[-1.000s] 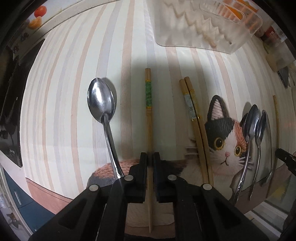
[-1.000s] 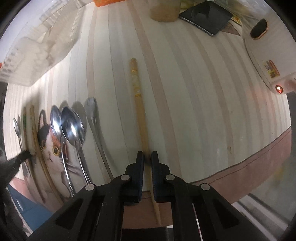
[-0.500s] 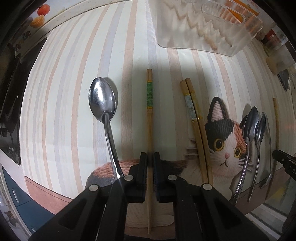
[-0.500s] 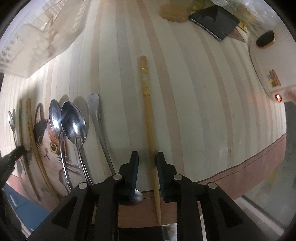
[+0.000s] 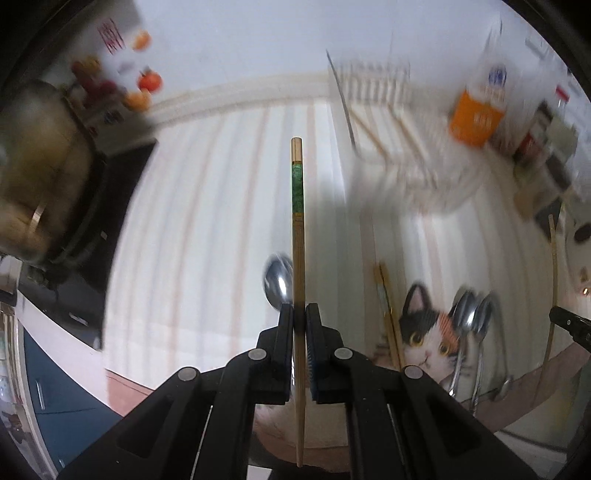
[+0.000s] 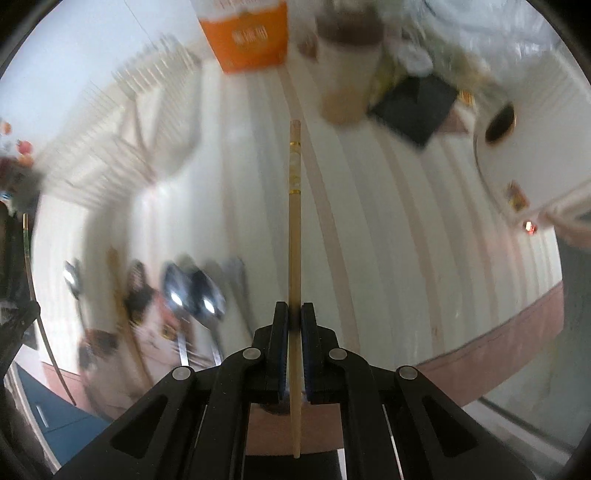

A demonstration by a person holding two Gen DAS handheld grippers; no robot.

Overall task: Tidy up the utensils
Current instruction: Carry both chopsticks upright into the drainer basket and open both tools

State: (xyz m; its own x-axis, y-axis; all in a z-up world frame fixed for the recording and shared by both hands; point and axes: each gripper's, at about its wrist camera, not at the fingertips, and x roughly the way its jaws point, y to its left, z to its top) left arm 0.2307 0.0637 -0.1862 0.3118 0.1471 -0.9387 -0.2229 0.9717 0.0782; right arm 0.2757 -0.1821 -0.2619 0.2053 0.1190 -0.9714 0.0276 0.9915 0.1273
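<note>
Left wrist view, left to right: blurred dark appliance (image 5: 55, 192) along the left edge, striped tablecloth (image 5: 207, 221) filling the middle. Left gripper (image 5: 299, 317) at lower centre, jaws clamped on the green-banded chopstick (image 5: 297, 258), which runs straight up the frame from the bottom edge to upper centre and sits clear of the cloth (background heavily motion-blurred, chopstick sharp). A lone spoon (image 5: 277, 286) lies on the cloth just left of the chopstick, bowl partly hidden behind it. Right of centre: a pair of chopsticks (image 5: 388, 314) lying side by side, then the cat print (image 5: 424, 332), then two spoons (image 5: 471, 317) overlapping the cat's right side. Clear utensil rack (image 5: 399, 147) at upper right, orange carton (image 5: 476, 114) beyond it. The tip of the other gripper shows at the right edge.

Right wrist view, left to right: the rack (image 6: 122, 129) at upper left, the spoons (image 6: 192, 295) and cat print (image 6: 147, 317) at lower left, all smeared. Right gripper (image 6: 294, 319) at lower centre, jaws pinched shut on the plain wooden chopstick (image 6: 294, 240) with gold rings near its far end; it points straight up the frame. Orange carton (image 6: 245, 33) at top centre, a dark phone (image 6: 417, 110) at upper right, a white appliance (image 6: 524, 166) at the right edge.
</note>
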